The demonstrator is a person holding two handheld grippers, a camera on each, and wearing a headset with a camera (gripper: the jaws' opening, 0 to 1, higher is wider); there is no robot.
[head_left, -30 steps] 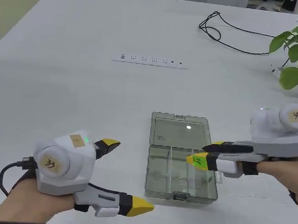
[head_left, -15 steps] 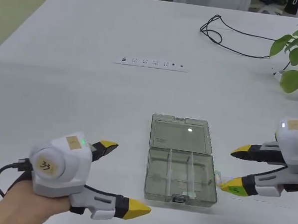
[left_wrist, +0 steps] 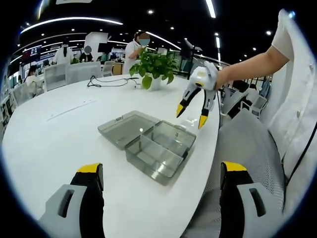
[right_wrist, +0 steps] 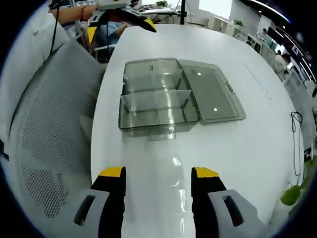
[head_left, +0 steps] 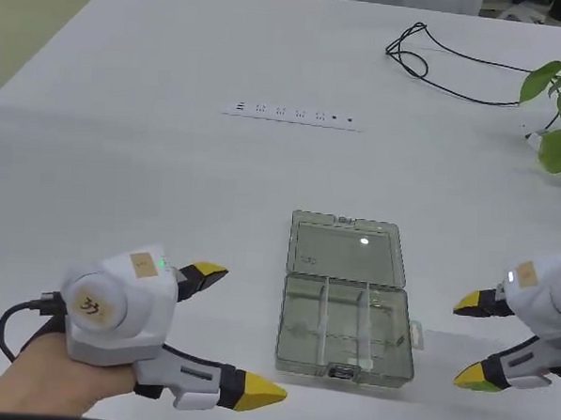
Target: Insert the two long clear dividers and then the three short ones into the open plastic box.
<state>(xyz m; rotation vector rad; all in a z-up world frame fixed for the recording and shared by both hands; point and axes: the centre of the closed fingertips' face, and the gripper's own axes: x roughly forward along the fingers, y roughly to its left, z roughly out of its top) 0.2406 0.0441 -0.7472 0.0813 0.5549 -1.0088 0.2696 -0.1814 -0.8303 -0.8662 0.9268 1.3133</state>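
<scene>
plastic box (head_left: 301, 362): 1 | dividers (head_left: 321, 311) (head_left: 362, 316) in it: 2 | hand-held grippers (head_left: 241, 330) (head_left: 466, 338): 2 | power strip (head_left: 295, 114): 1 | cable (head_left: 439, 58): 1 | plant (head_left: 560, 112): 1

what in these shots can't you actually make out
- Long dividers in the box: head view, clear on clear plastic, so whether they are fully seated is unclear.
- Clear piece beside the box: head view, see-through on the white table, outline and count lost.
- Right hand-held gripper: head view, body cut off by the right edge.
- Power strip: head view, markings too small.

Right gripper (head_left: 460, 340) — body partly off-frame
</scene>
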